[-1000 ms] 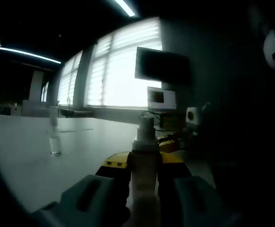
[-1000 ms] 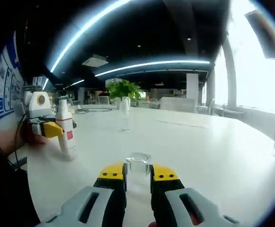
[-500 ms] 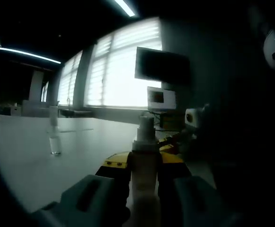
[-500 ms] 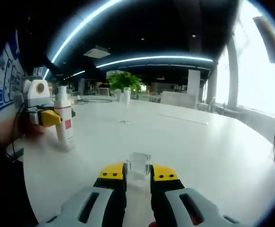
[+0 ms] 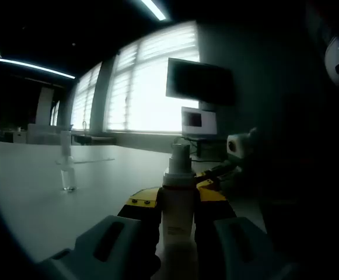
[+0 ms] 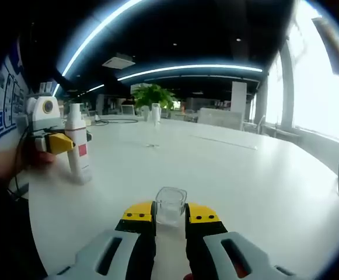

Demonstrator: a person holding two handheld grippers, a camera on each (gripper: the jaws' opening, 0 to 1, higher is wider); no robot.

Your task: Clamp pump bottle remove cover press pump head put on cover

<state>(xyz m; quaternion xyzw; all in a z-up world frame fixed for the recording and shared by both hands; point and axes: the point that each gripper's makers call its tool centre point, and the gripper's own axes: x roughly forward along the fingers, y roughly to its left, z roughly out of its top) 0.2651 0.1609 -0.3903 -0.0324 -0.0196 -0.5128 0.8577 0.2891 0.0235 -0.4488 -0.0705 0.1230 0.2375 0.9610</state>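
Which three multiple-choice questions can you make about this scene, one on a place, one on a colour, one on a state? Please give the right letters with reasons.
1. Where does the pump bottle stand?
A. on the white table
B. on a chair
C. on the floor

2. What colour are the tips of the right claw?
A. red
B. yellow
C. green

3. What is the state of the clear cover?
A. sitting on the pump head
B. lying flat on the table
C. off the bottle, held in the right claw

Answers:
1. A, since in the right gripper view the bottle stands upright on the white tabletop, clamped by the left claw.
2. B, since both jaw tips are yellow.
3. C, since the cover sits between the right claw's jaws and the pump head is bare in the left gripper view.
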